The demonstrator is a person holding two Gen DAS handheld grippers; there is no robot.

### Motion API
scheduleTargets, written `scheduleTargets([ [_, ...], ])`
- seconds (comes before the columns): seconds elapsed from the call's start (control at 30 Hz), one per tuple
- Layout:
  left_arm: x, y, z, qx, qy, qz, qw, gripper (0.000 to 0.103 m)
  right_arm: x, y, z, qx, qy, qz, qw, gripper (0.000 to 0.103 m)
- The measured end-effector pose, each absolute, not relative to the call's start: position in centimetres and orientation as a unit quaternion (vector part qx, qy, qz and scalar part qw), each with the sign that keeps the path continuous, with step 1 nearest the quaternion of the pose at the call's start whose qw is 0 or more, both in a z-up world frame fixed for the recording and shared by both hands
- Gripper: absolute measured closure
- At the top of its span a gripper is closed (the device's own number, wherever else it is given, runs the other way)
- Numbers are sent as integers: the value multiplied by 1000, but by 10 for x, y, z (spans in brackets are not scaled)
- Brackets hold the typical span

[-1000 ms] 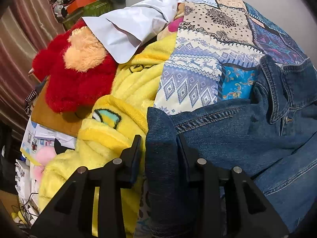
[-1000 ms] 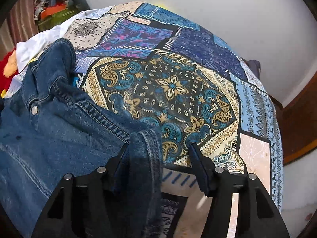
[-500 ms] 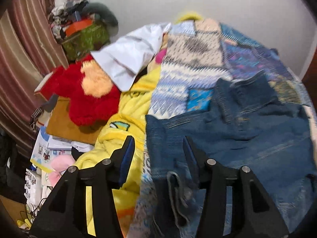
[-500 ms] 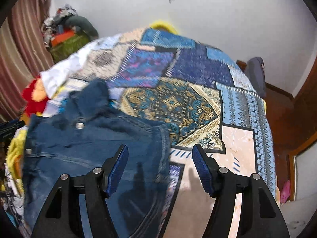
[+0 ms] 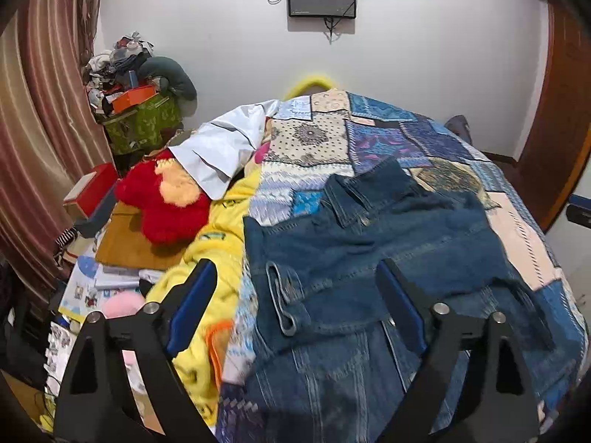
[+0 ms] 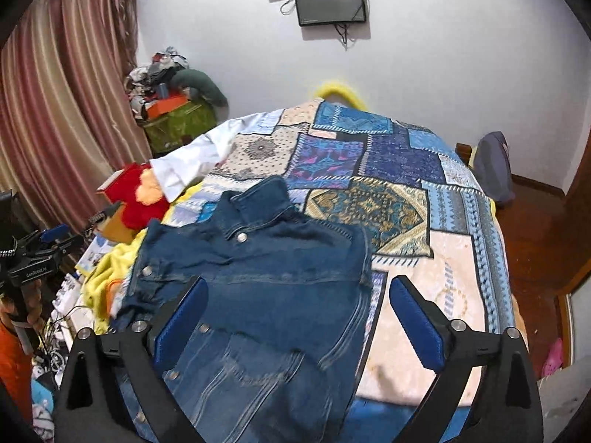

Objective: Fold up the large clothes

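A dark blue denim jacket (image 5: 369, 258) lies spread on the patchwork bedspread (image 5: 388, 140), collar toward the far wall, sleeves folded in over its body. It also shows in the right wrist view (image 6: 266, 284). My left gripper (image 5: 295, 299) is open and empty, raised above the jacket's left side. My right gripper (image 6: 295, 317) is open and empty, raised above the jacket's right side. The left gripper is also seen at the left edge of the right wrist view (image 6: 33, 258).
A yellow fleece blanket (image 5: 207, 258), a red plush toy (image 5: 162, 210) and a white cloth (image 5: 218, 147) lie along the bed's left side. Boxes and clutter (image 5: 136, 110) stand by the striped curtain (image 5: 44, 110). A wooden door (image 5: 554, 110) is at right.
Both grippers let go of the jacket's folded edges, opened wide and pulled back and up. The jacket now lies flat on the bed.
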State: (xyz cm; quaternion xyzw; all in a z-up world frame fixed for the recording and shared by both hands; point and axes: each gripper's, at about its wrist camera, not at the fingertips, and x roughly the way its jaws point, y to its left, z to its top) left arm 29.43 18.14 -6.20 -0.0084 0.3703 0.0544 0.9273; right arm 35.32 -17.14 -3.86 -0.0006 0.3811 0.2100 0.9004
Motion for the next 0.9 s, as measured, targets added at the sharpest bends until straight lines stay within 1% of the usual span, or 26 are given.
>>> scheduleTargets([
  [0.1,272,177,-68,-7,376,50,925,12,332,-175,-45,0,388,216,896,4],
  [0.3,236,180,-101,-19,410,50,911,11,298,-187,-73,9,416,209,885,4],
  [0.53,212,212,-175,-100,497,67,859,11,275,-199,-124,18,487,218,846,4],
  [0.67,200,234,-211,-155,524,86,833,11,262,-207,-147,36,511,211,832,5],
  [0.73,193,240,-228,-182,537,85,819,11,256,-211,-157,54,519,212,826,6],
  [0.77,189,243,-237,-201,545,76,811,11,254,-212,-161,62,522,212,824,9],
  [0.87,182,246,-262,-239,565,66,787,11,251,-219,-175,94,541,206,810,21],
  [0.9,180,246,-271,-251,571,61,780,11,250,-221,-177,102,539,203,811,22],
])
